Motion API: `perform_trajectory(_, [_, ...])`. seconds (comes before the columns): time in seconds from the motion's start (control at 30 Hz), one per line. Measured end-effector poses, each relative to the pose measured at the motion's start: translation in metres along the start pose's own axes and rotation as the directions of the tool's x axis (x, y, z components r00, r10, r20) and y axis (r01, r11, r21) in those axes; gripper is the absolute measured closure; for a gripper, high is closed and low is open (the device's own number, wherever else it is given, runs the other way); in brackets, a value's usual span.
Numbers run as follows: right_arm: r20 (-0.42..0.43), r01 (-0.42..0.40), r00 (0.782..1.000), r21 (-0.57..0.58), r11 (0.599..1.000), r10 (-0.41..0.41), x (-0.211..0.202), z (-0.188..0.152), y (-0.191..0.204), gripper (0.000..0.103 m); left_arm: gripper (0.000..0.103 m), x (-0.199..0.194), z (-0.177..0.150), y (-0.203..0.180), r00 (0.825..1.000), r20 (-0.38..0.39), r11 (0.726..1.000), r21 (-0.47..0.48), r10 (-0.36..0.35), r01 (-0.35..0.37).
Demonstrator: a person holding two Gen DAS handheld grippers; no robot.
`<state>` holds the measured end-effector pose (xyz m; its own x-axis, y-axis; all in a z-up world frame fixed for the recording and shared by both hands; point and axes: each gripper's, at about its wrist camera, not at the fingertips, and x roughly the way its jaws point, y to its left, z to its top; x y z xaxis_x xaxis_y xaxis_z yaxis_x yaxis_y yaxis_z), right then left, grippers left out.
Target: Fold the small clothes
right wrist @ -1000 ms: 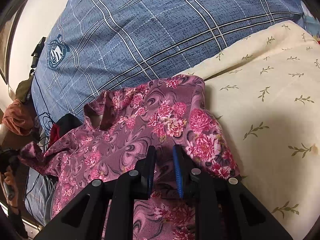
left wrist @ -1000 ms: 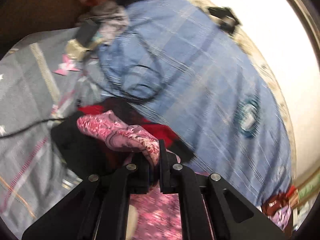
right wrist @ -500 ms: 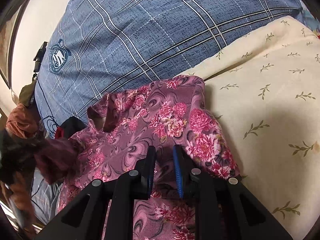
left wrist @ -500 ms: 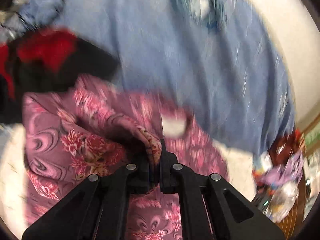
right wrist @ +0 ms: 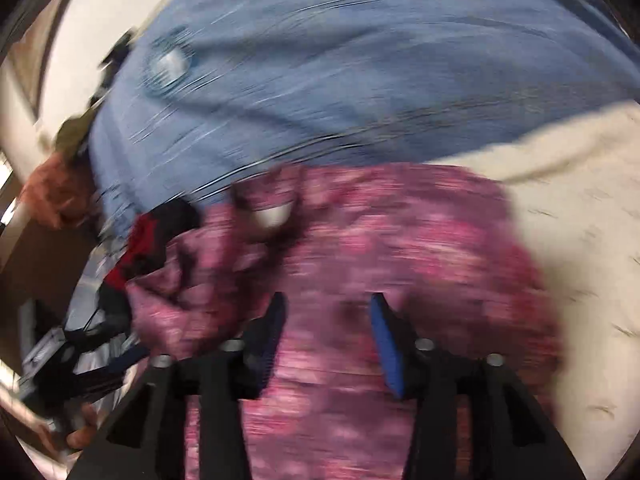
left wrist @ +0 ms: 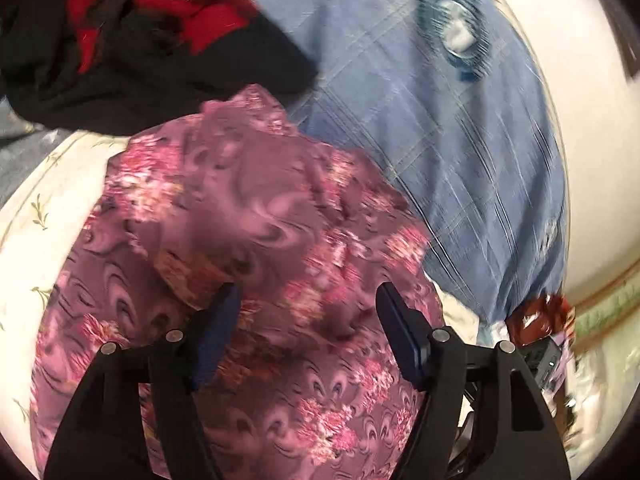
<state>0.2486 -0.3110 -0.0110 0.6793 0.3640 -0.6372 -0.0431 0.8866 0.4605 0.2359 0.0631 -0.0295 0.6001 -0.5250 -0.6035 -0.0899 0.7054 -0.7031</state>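
A small pink floral garment (left wrist: 256, 240) lies on a cream leaf-print sheet (left wrist: 52, 184), with one side folded over its middle. My left gripper (left wrist: 308, 304) is open just above it, jaws wide apart and empty. In the right wrist view the same garment (right wrist: 400, 248) is blurred by motion. My right gripper (right wrist: 328, 308) is open above it and holds nothing. The garment's neck opening (right wrist: 272, 216) shows at its far edge.
A blue plaid pillow (left wrist: 420, 100) lies beyond the garment, also in the right wrist view (right wrist: 340, 72). A black and red garment (left wrist: 140, 40) lies at the far left. Clutter (left wrist: 548, 344) sits at the right edge, by a pale wall (left wrist: 580, 80).
My left gripper carried the sleeve over the garment and let it go, then opened wide. My right gripper opened and let go of the garment, and its view swung quickly.
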Motion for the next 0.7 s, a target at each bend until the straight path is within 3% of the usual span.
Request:
perform_trajectory(0.1, [-0.044, -0.008, 0.999, -0.035, 0.999, 0.006, 0.026, 0.011, 0.027, 0.042, 0.033, 0.011, 0.006, 0.019, 1.0, -0.025, 0.995, -0.095, -0.017, 0.014])
perform_trajectory(0.37, [-0.025, -0.138, 0.989, 0.174, 0.975, 0.144, 0.08, 0.041, 0.045, 0.04, 0.033, 0.006, 0.006, 0.043, 0.996, -0.036, 0.972, -0.223, -0.087, 0.077])
perform_trajectory(0.43, [-0.083, -0.11, 0.989, 0.156, 0.982, 0.124, 0.097, 0.045, 0.055, 0.039, 0.033, 0.002, 0.006, 0.045, 0.996, -0.032, 0.969, -0.236, -0.088, 0.077])
perform_trajectory(0.47, [-0.106, -0.069, 0.991, 0.139, 0.988, 0.084, 0.103, 0.046, 0.058, 0.045, 0.033, 0.0, 0.005, 0.046, 0.996, -0.028, 0.968, -0.241, -0.086, 0.077])
perform_trajectory(0.5, [-0.108, -0.056, 0.992, 0.129, 0.99, 0.07, 0.105, 0.046, 0.059, 0.081, 0.033, -0.003, 0.005, 0.046, 0.996, -0.023, 0.967, -0.245, -0.08, 0.072])
perform_trajectory(0.53, [-0.1, -0.088, 0.99, 0.141, 0.986, 0.102, 0.103, 0.046, 0.056, 0.097, 0.033, -0.003, 0.003, 0.047, 0.997, -0.018, 0.966, -0.248, -0.076, 0.069])
perform_trajectory(0.7, [0.094, -0.15, 0.987, 0.277, 0.949, 0.129, 0.049, 0.041, 0.011, 0.097, 0.033, -0.007, 0.0, 0.05, 1.0, 0.008, 0.966, -0.258, -0.018, 0.02])
